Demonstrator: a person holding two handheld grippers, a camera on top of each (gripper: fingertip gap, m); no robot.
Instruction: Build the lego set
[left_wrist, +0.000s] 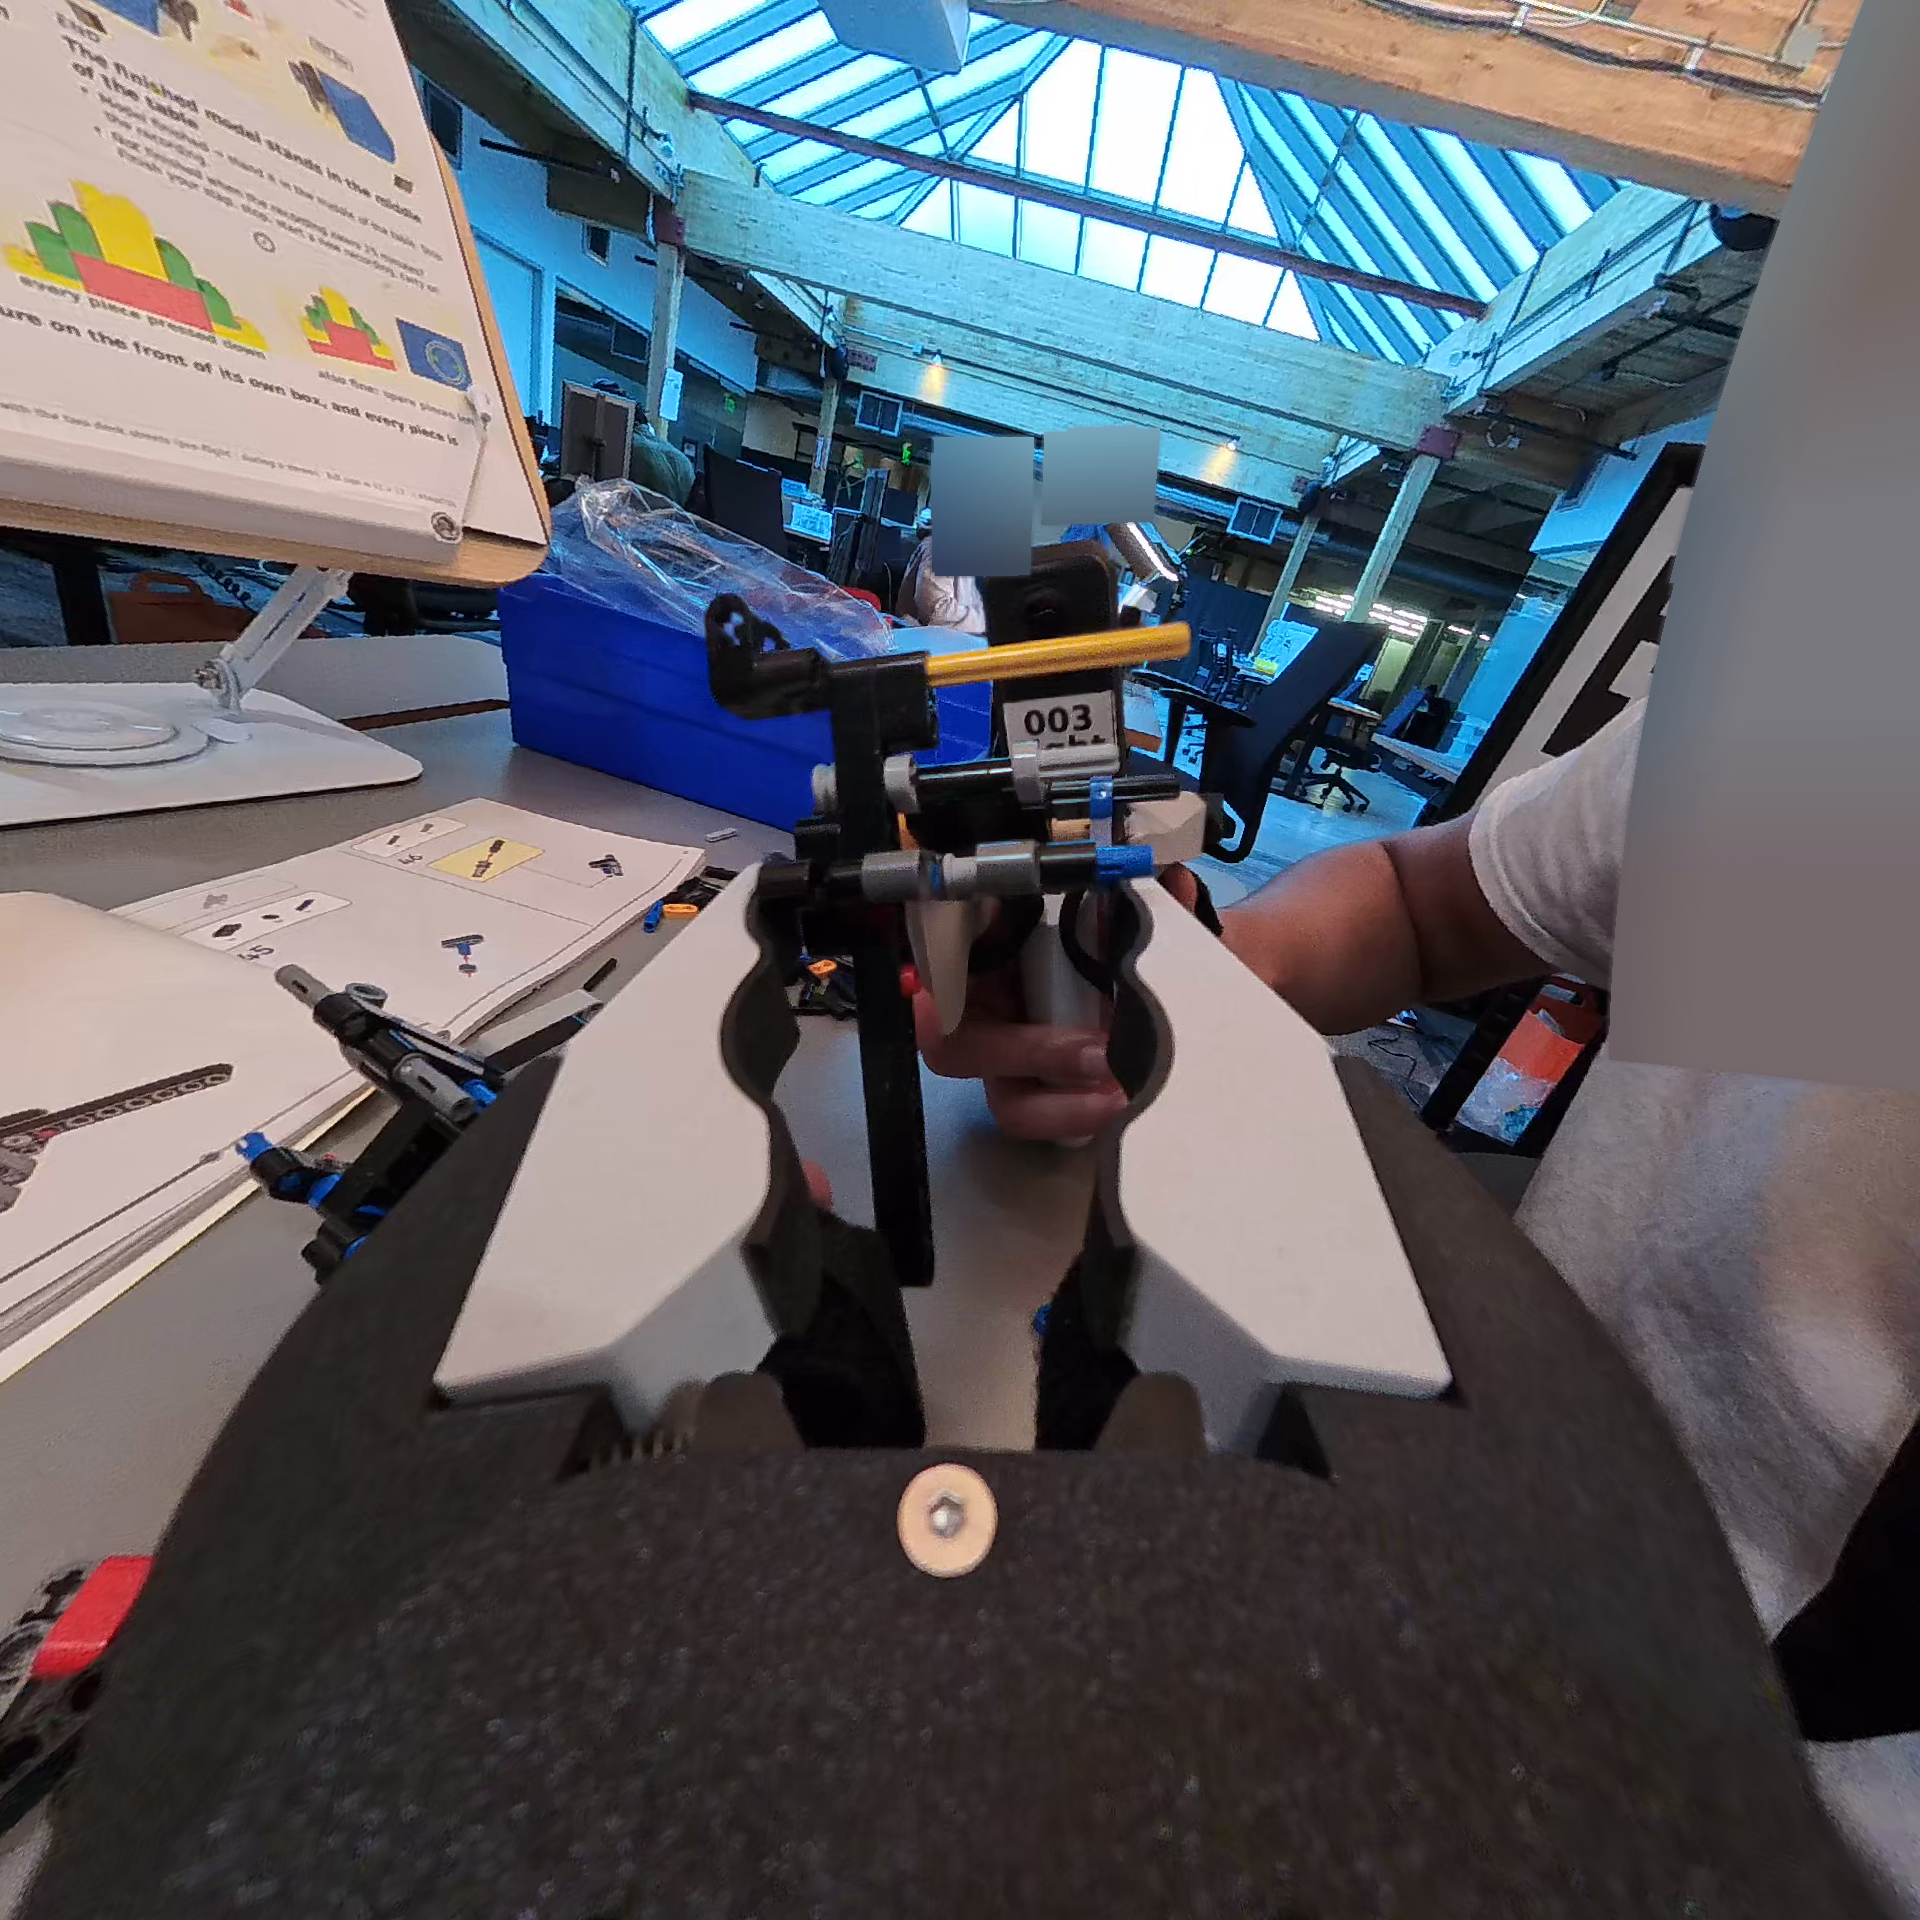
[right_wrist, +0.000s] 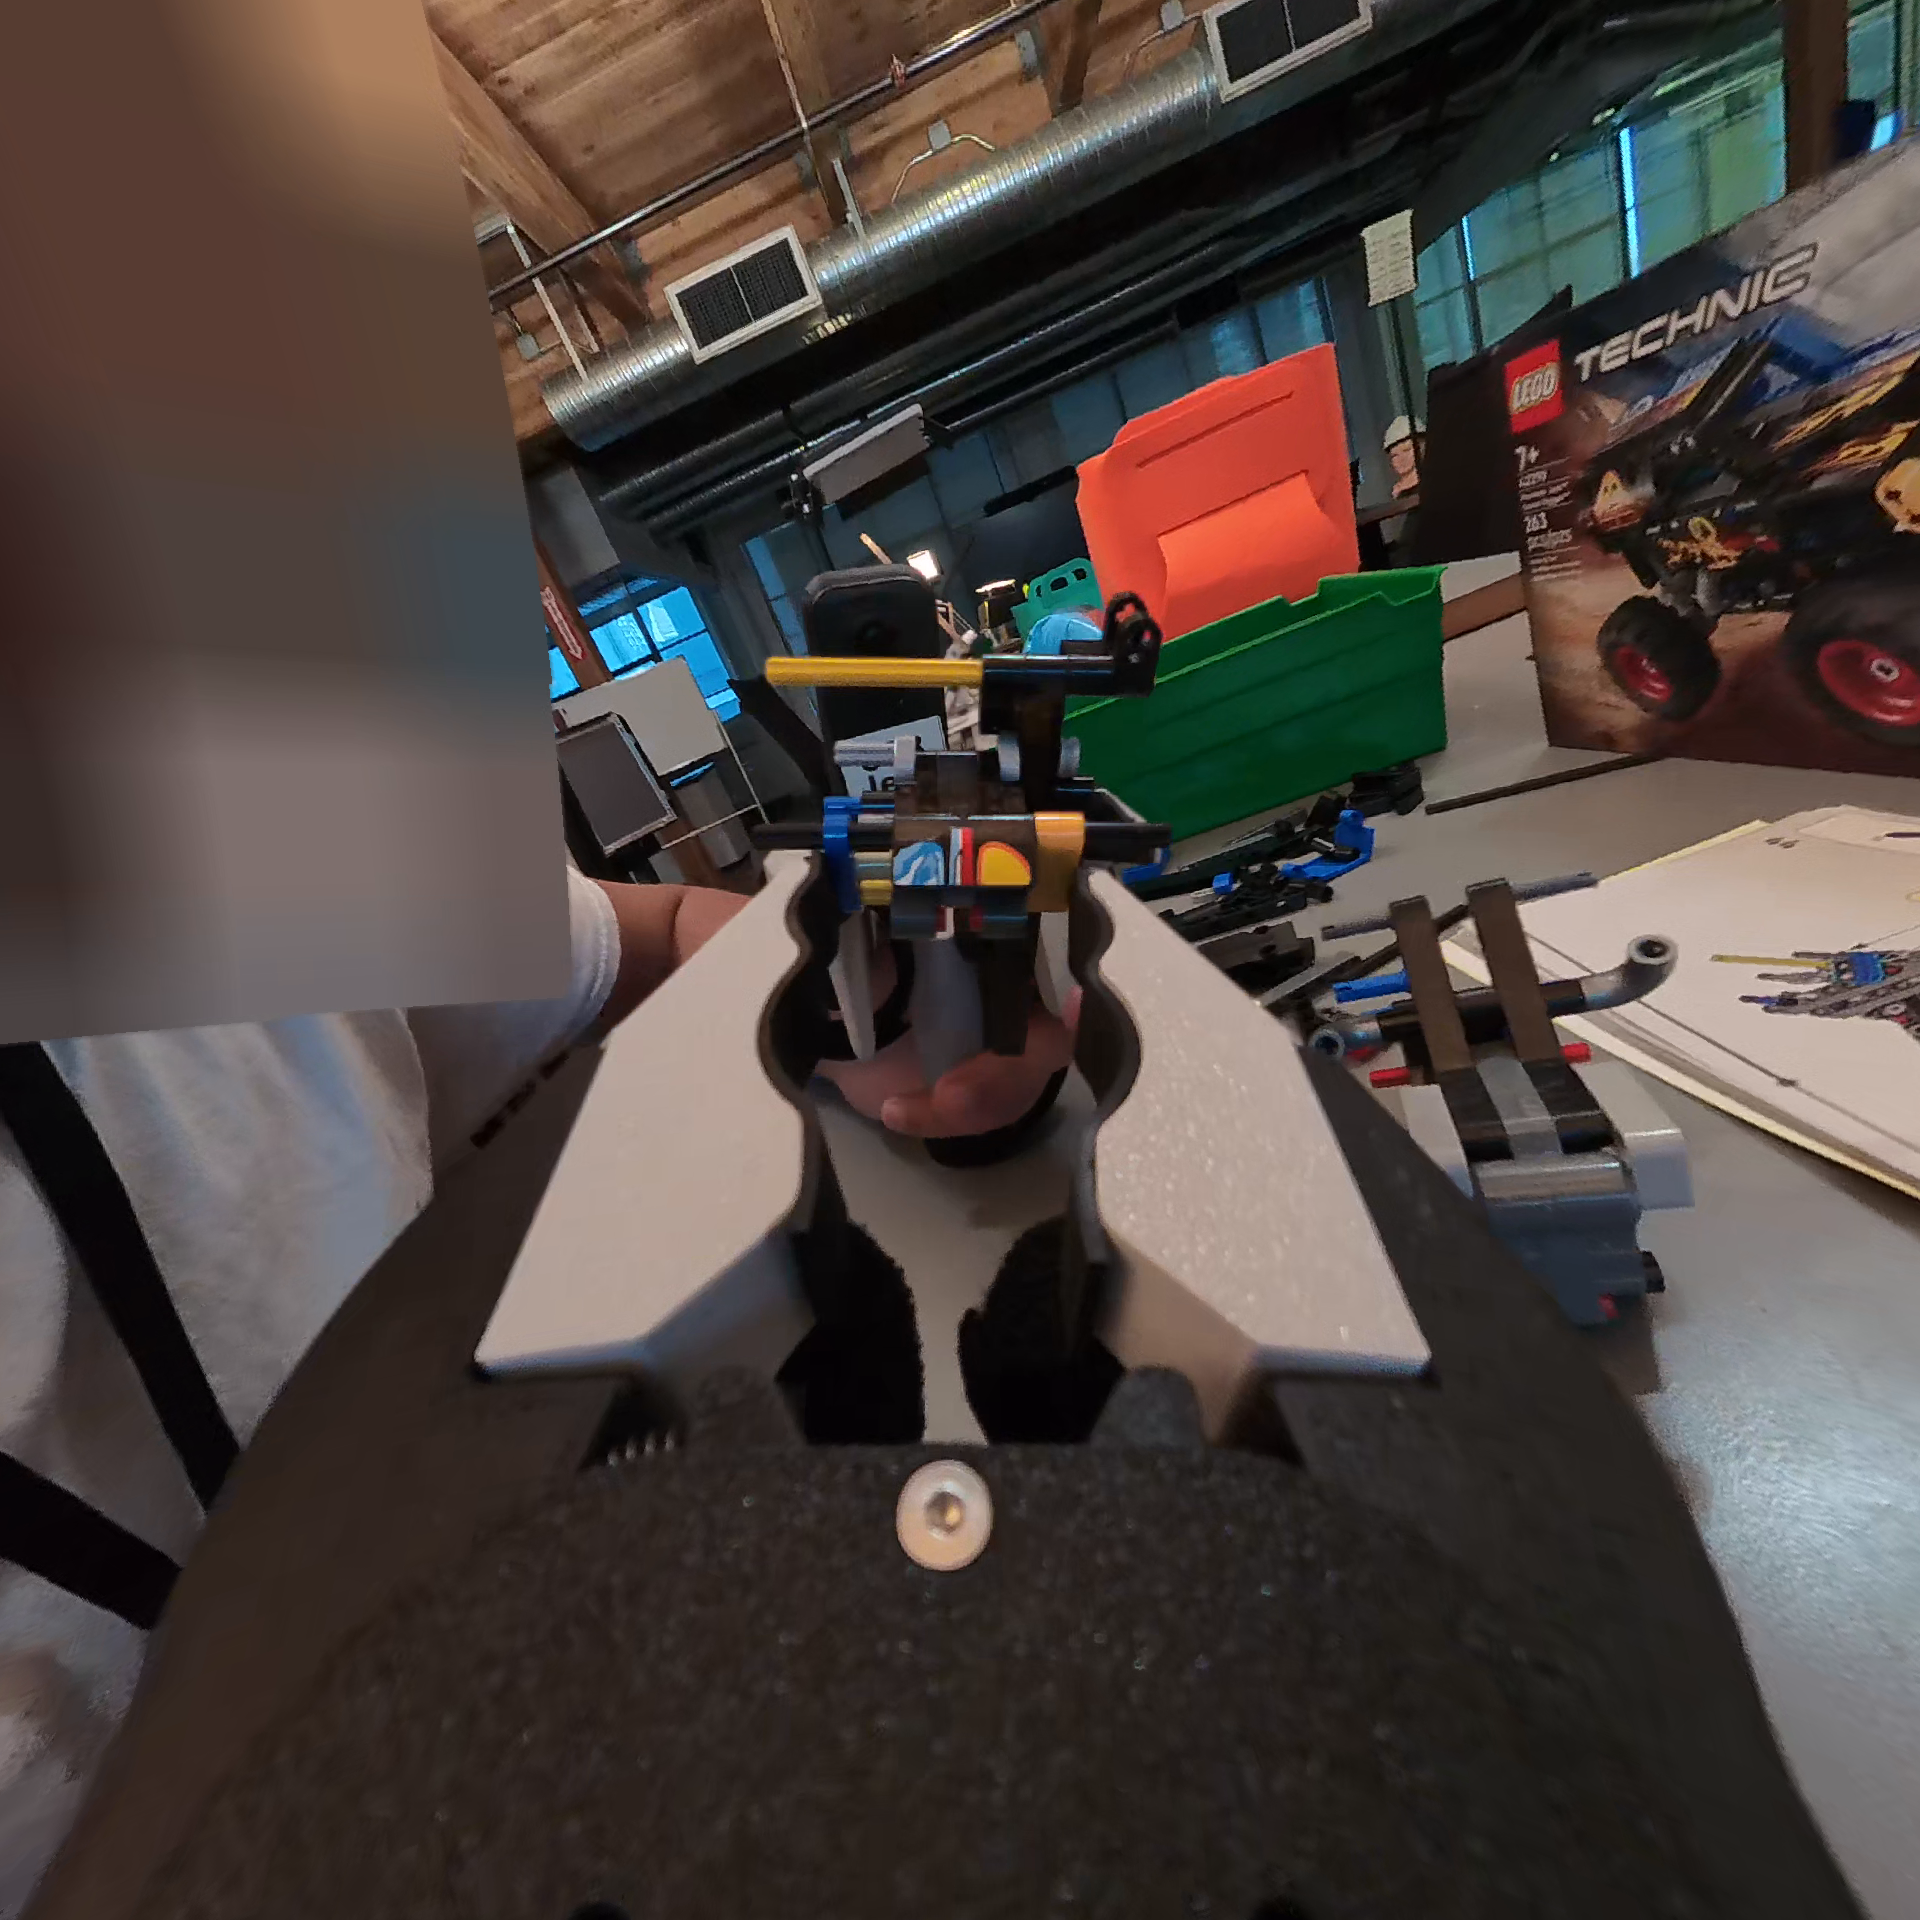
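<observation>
A small Technic sub-assembly (left_wrist: 883, 831) is held in the air between my two grippers, which face each other. It has an upright black beam, a yellow axle (left_wrist: 1055, 655) sticking out near the top, and cross axles with grey and blue bushes. My left gripper (left_wrist: 951, 894) is closed across the ends of the lower cross axle. In the right wrist view the same sub-assembly (right_wrist: 956, 862) shows a stickered panel, a blue piece and an orange piece. My right gripper (right_wrist: 945, 883) is closed on its sides. Each view shows the other gripper and the hand holding it behind the sub-assembly.
An open instruction booklet (left_wrist: 416, 914) and a second black sub-assembly (left_wrist: 405, 1070) lie to the left, with a blue bin (left_wrist: 644, 686) and a sheet on a stand (left_wrist: 229, 260) behind. On the right are a grey-black chassis part (right_wrist: 1517, 1122), loose parts (right_wrist: 1278, 873), a green bin (right_wrist: 1278, 707) and the set's box (right_wrist: 1714, 499). The tips of both grippers are at nearly the same place.
</observation>
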